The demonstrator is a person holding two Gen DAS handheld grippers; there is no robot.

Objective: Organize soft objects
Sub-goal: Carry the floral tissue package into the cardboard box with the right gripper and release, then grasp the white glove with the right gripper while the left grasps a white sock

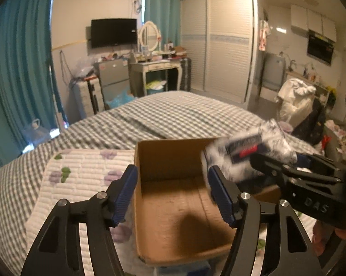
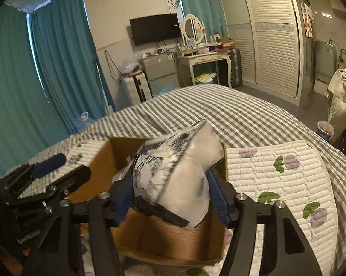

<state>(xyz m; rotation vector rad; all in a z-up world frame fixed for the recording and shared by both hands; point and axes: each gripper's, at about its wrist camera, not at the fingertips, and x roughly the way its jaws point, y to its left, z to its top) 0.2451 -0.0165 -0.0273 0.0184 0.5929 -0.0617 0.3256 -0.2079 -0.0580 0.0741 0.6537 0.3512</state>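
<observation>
1. Grip first: the right gripper (image 2: 170, 197) holds a soft plastic-wrapped pack (image 2: 179, 174) with a dark leaf print between its blue pads, over the open cardboard box (image 2: 103, 161). The pack bulges out past the pads, so the hold looks shallow and I judge it could slip out early.
2. The left gripper (image 1: 173, 195) is open and holds nothing; its fingers straddle the near left wall of the box (image 1: 173, 207).
3. The pack (image 1: 242, 151) is blurred in the left view, at about 2 o'clock from the left gripper, above the far right corner of the box.
4. Risk: the pack hangs over that right edge rather than the middle, so if let go here it may catch on the rim and tip onto the quilted flower mat (image 2: 276, 177) or the checked bed (image 2: 219, 115).
5. Risk: the box sits on soft bedding, so a nudge from either gripper could shove or tilt it.
6. Risk: the two grippers are near each other and could knock together over the box.
7. Writing: the right gripper body reads "DAS" in the left view; the left gripper body reads roughly "GenRobot" in the right view. The pack's dark and red label is too blurred to read.
</observation>
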